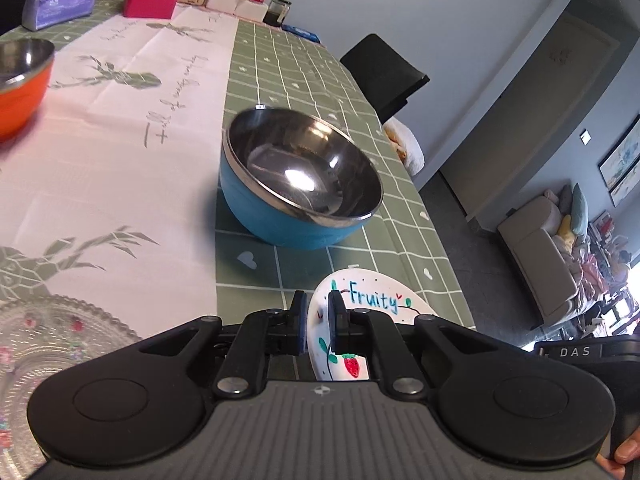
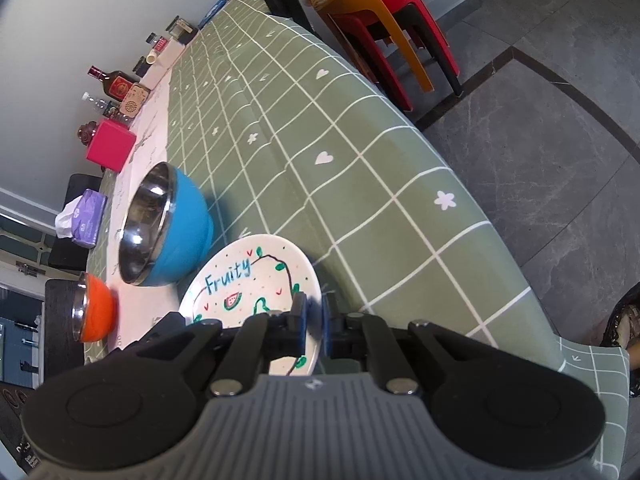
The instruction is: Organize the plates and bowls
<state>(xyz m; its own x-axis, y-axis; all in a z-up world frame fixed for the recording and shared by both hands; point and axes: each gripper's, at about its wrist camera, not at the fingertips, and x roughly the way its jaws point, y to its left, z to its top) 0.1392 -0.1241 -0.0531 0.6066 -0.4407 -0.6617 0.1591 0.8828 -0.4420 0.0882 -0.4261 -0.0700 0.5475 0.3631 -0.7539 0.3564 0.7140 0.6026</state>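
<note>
White "Fruity" plate clamped at opposite rims, left hand-held gripper, right hand-held gripper, blue bowl just beyond

Plate sits near table edge. Bowl just behind it; second bowl farther left.

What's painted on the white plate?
"Fruity" in blue lettering, with a green vine, watermelon slice and strawberry on the plate; clearest in the right wrist view.

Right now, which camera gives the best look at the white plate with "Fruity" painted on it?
The right wrist view: the white painted ceramic plate shows most of its face, lettering and watermelon drawing. The left wrist view shows the plate more edge-on, partly hidden by the left hand-held gripper clamped on its rim.
</note>
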